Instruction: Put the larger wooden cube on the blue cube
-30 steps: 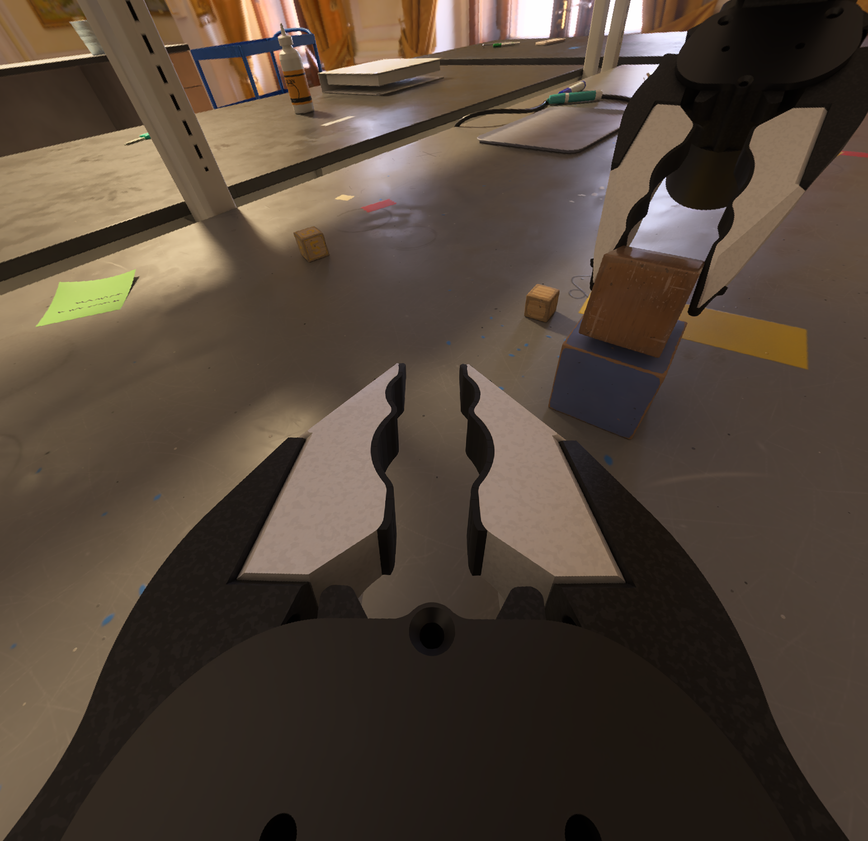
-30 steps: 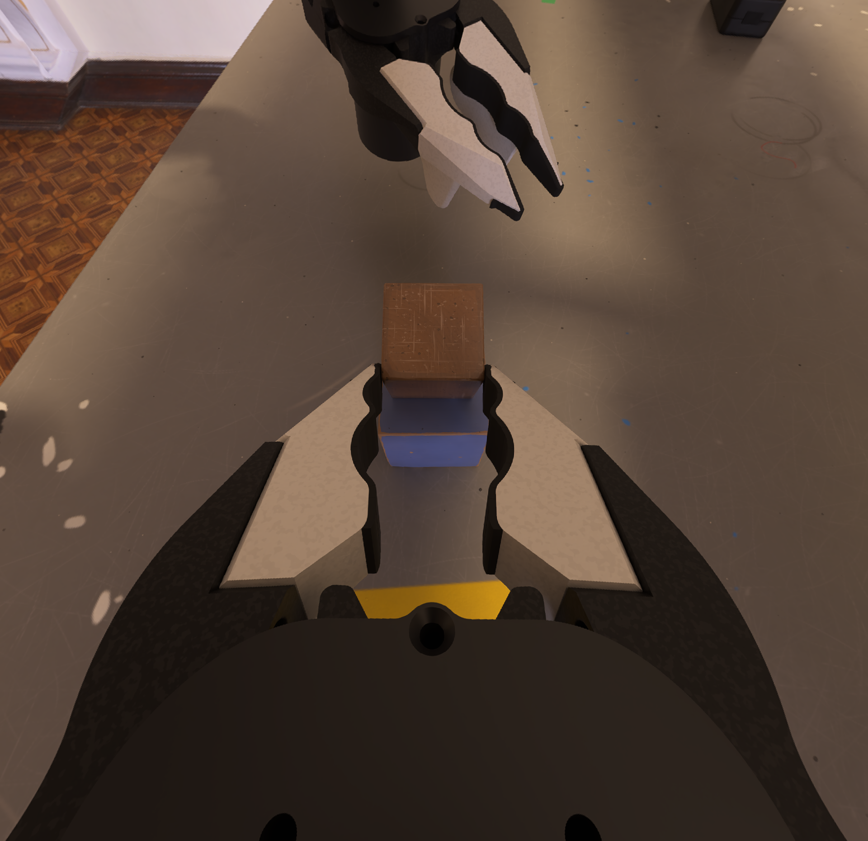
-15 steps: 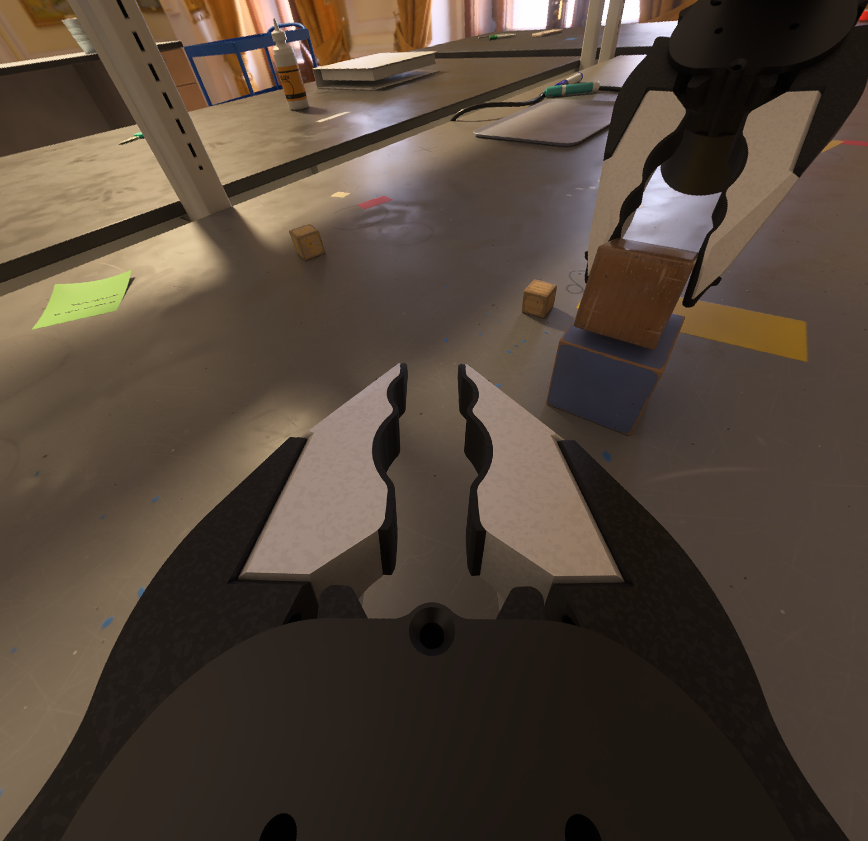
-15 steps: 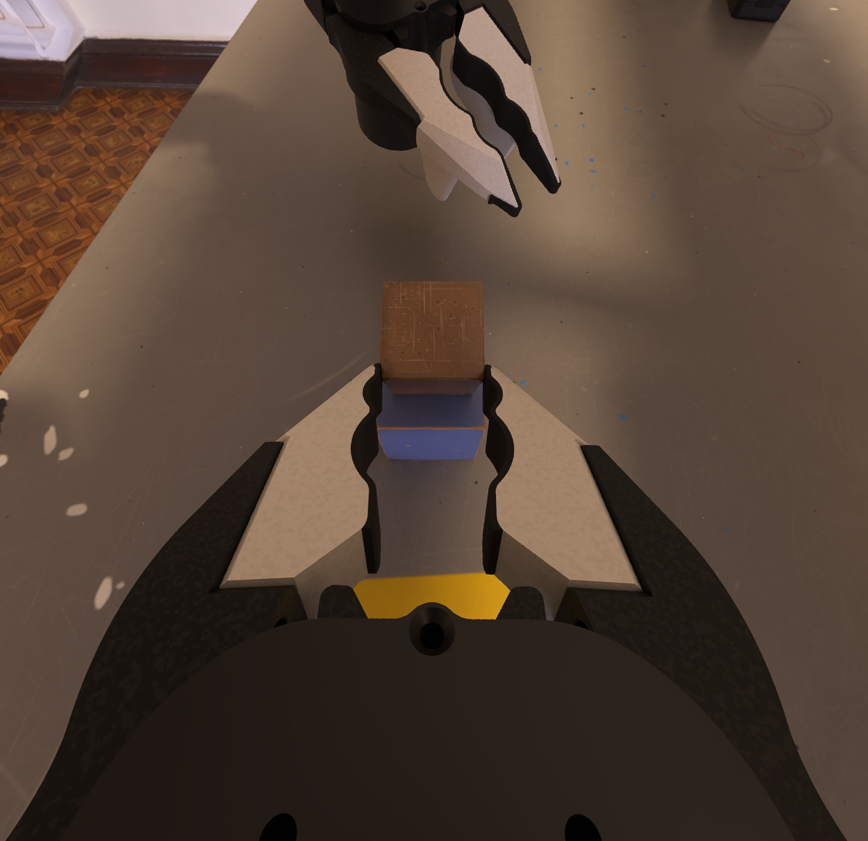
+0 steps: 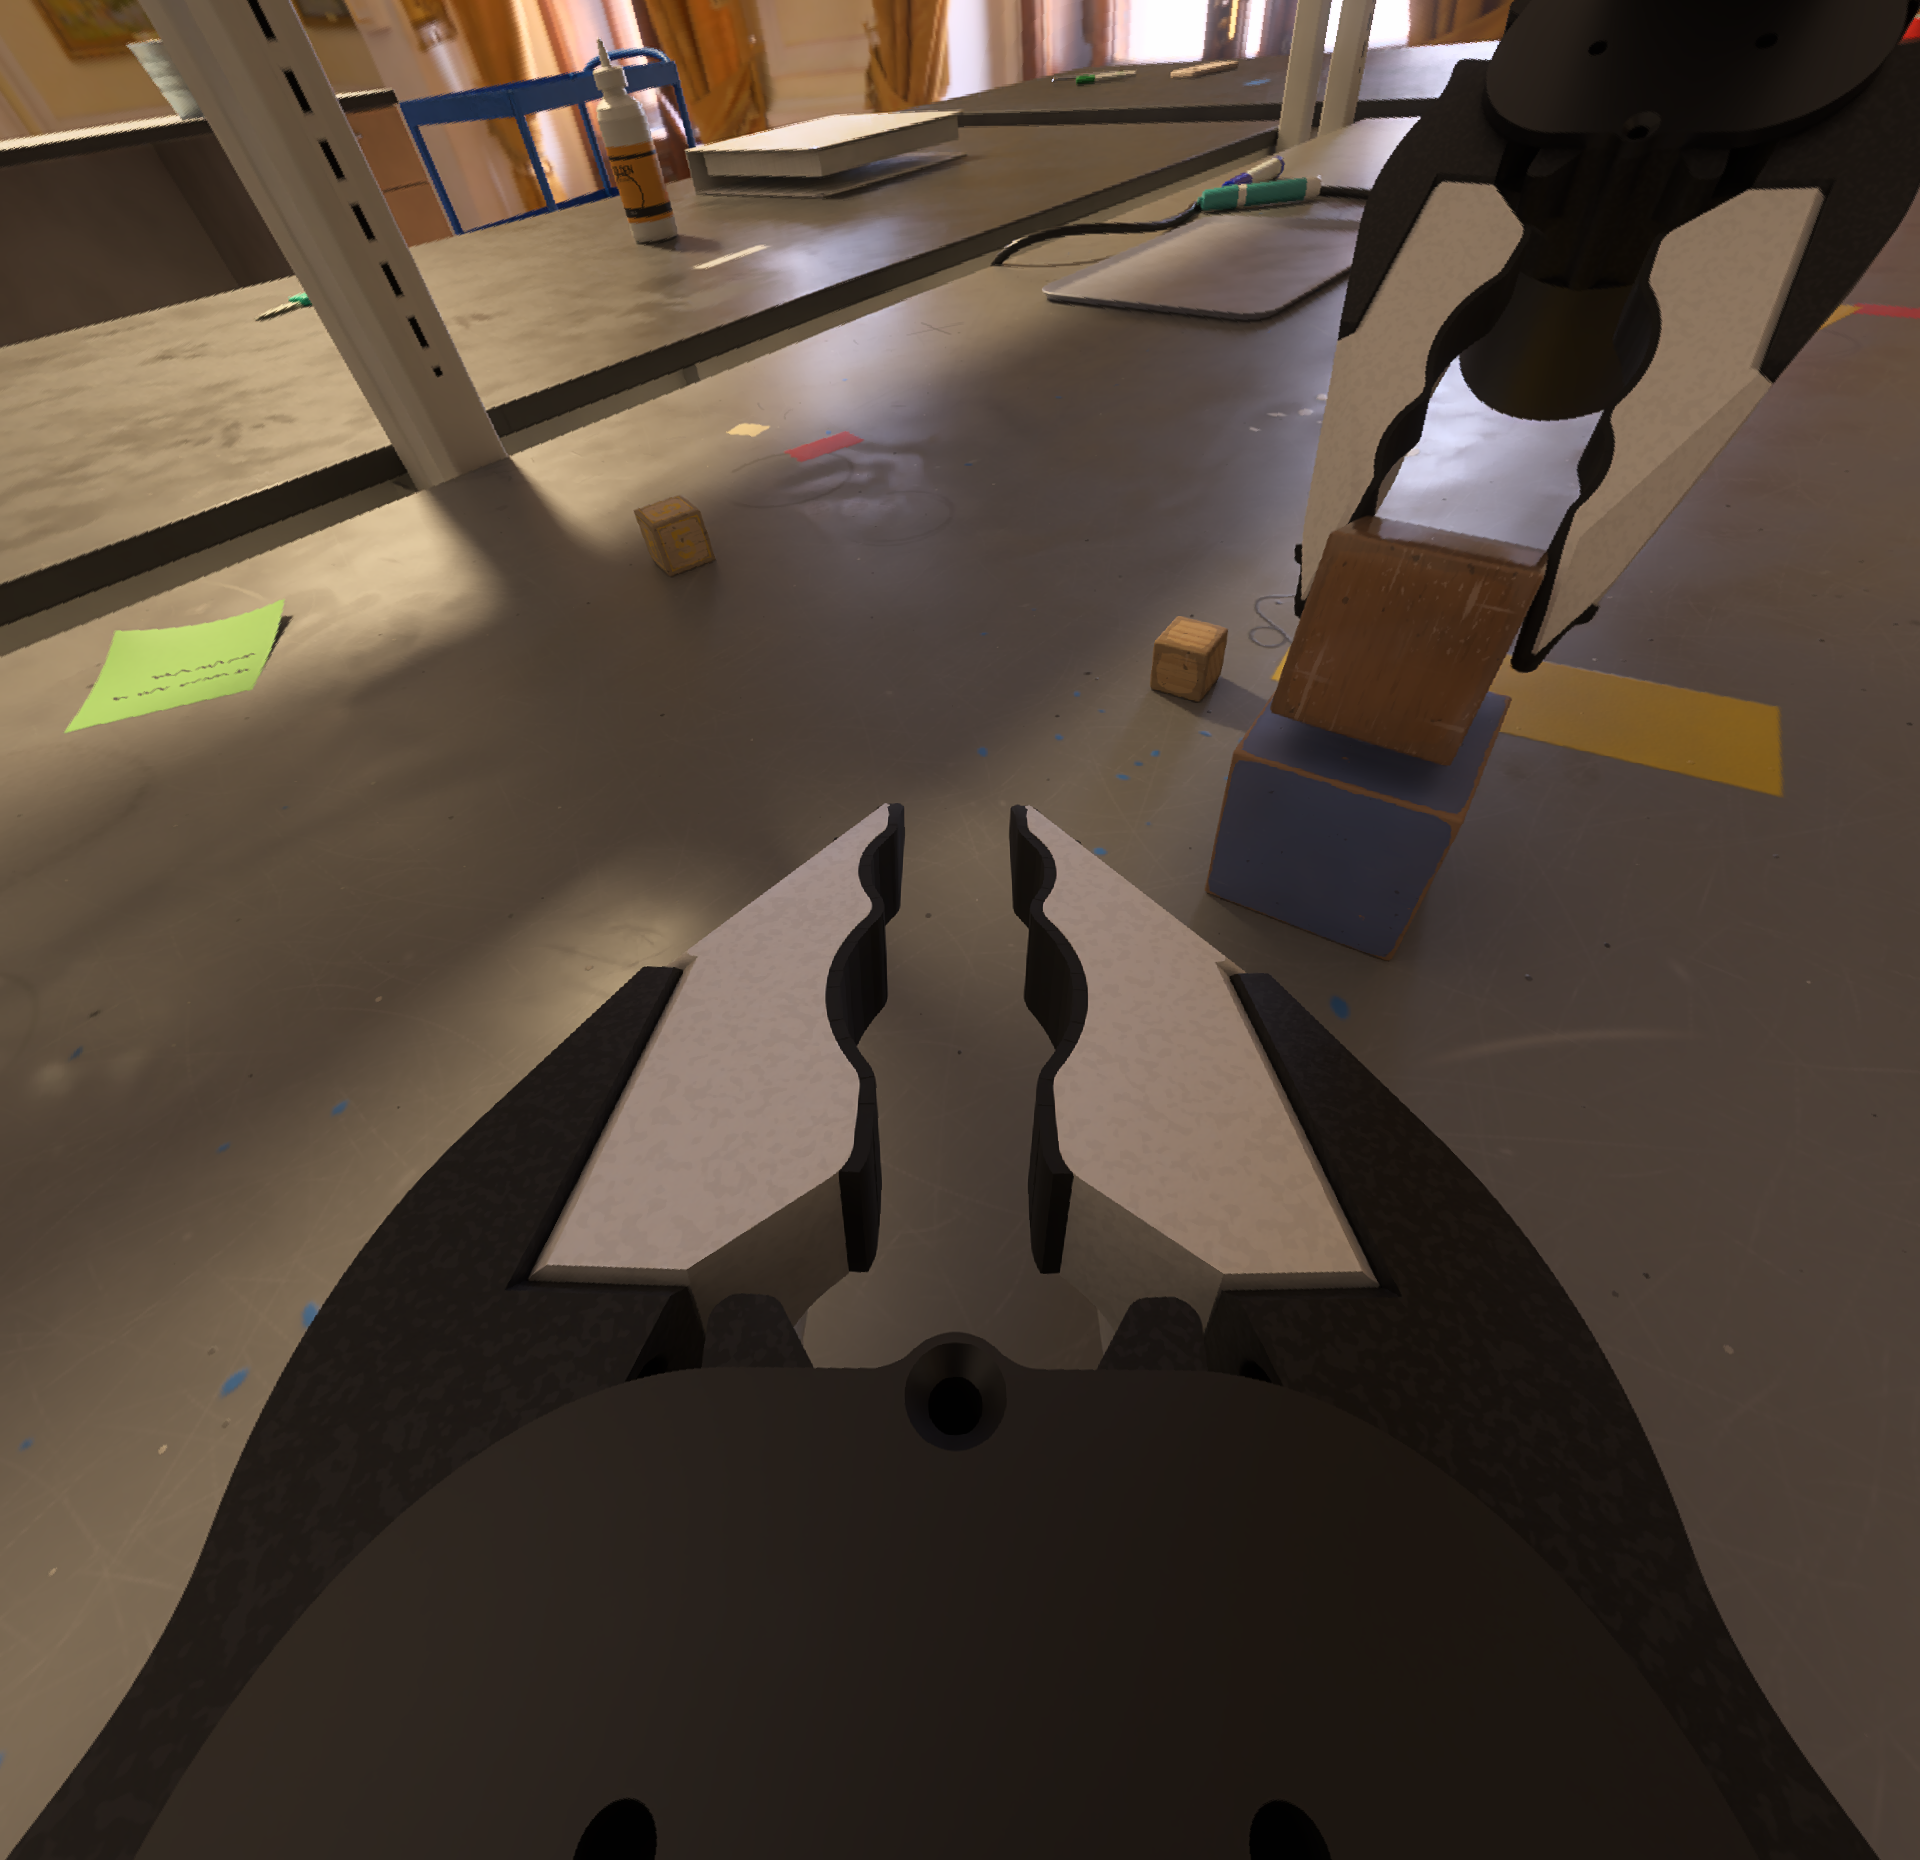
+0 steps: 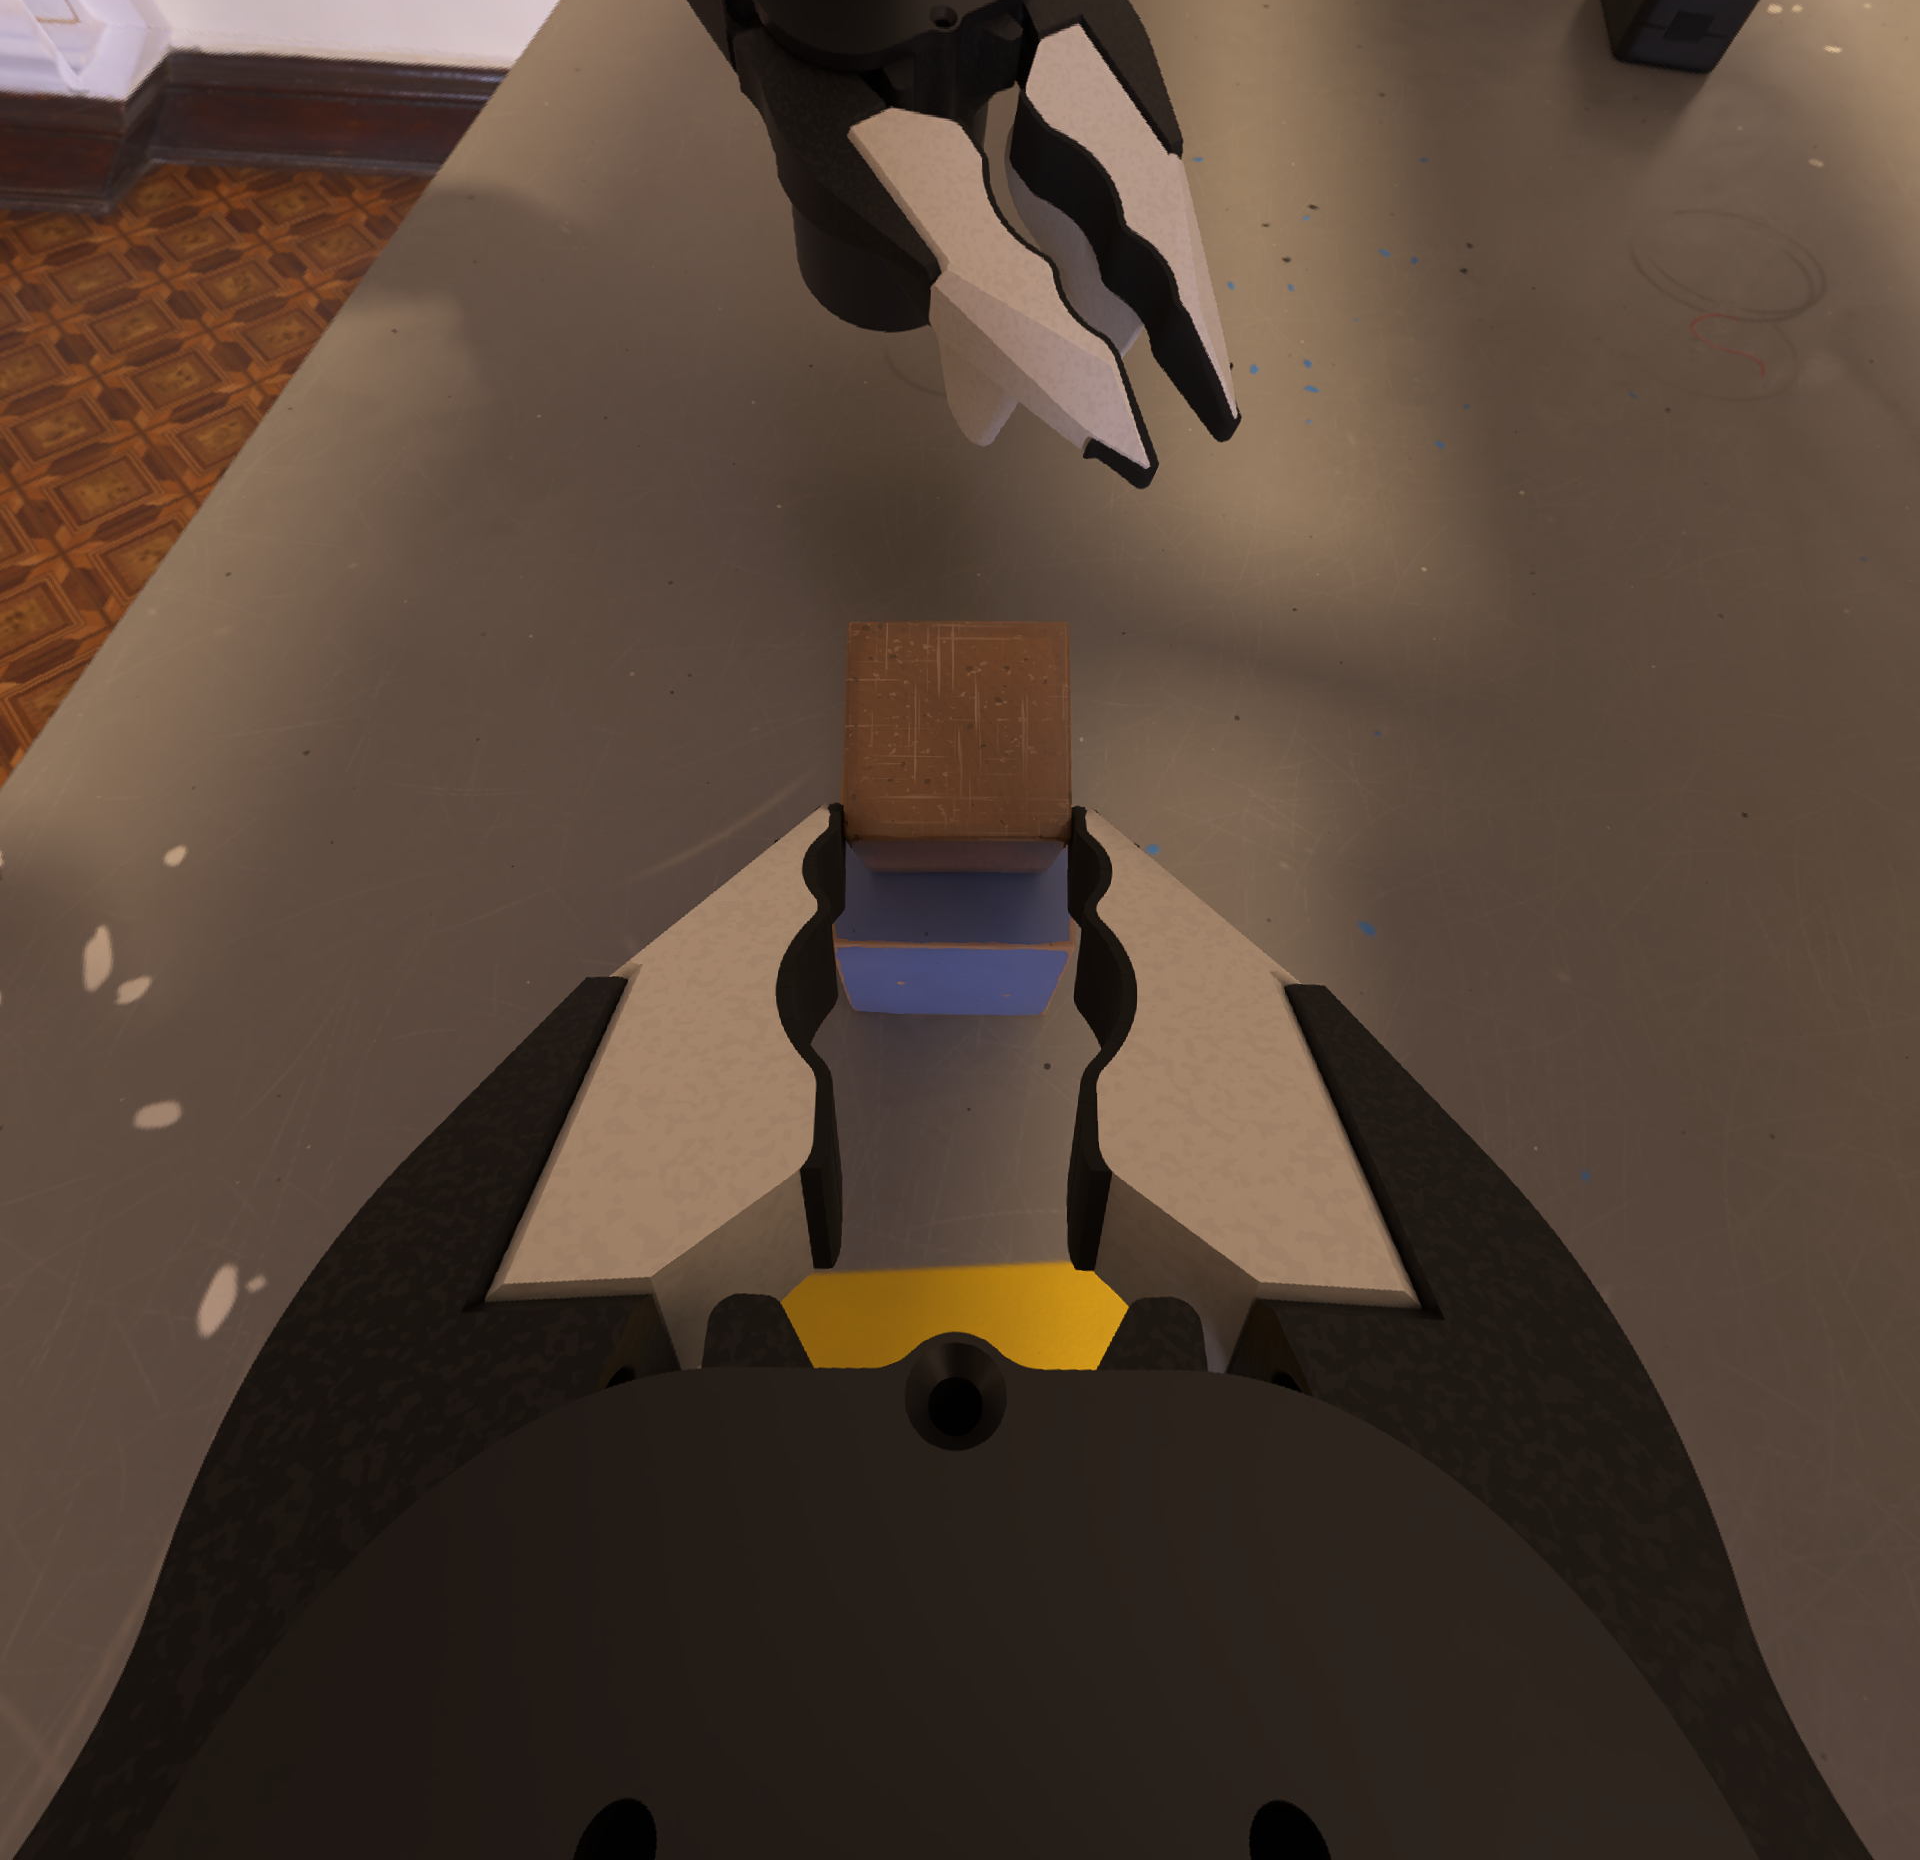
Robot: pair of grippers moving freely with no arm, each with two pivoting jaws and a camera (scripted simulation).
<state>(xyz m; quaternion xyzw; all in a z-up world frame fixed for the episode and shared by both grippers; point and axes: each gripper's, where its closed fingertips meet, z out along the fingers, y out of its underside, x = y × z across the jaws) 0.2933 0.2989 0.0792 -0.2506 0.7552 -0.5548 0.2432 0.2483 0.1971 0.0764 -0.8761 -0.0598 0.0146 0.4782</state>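
Note:
My right gripper (image 6: 956, 823) is shut on the larger wooden cube (image 6: 956, 730), pinching it at the fingertips. The cube hangs tilted over the blue cube (image 6: 951, 979). In the left wrist view the wooden cube (image 5: 1392, 667) has its low corner at or just above the top of the blue cube (image 5: 1330, 865), with the right gripper (image 5: 1415, 634) coming down from above. My left gripper (image 5: 956, 818) is empty, its fingers a narrow gap apart, low over the table to the left of the cubes. It also shows in the right wrist view (image 6: 1179, 449), beyond the stack.
Two small wooden cubes (image 5: 675, 534) (image 5: 1188, 657) lie on the grey table behind the stack. Yellow tape (image 5: 1642, 730) lies beside the blue cube, and a green note (image 5: 177, 667) lies far left. A shelf post (image 5: 312, 221) and a raised shelf with a bottle (image 5: 634, 169) stand behind. The table edge (image 6: 312, 460) drops to the floor.
Only small drifts. The right gripper with the wooden cube shifted slightly over the blue cube, and the left view swung a little. Both grips are unchanged.

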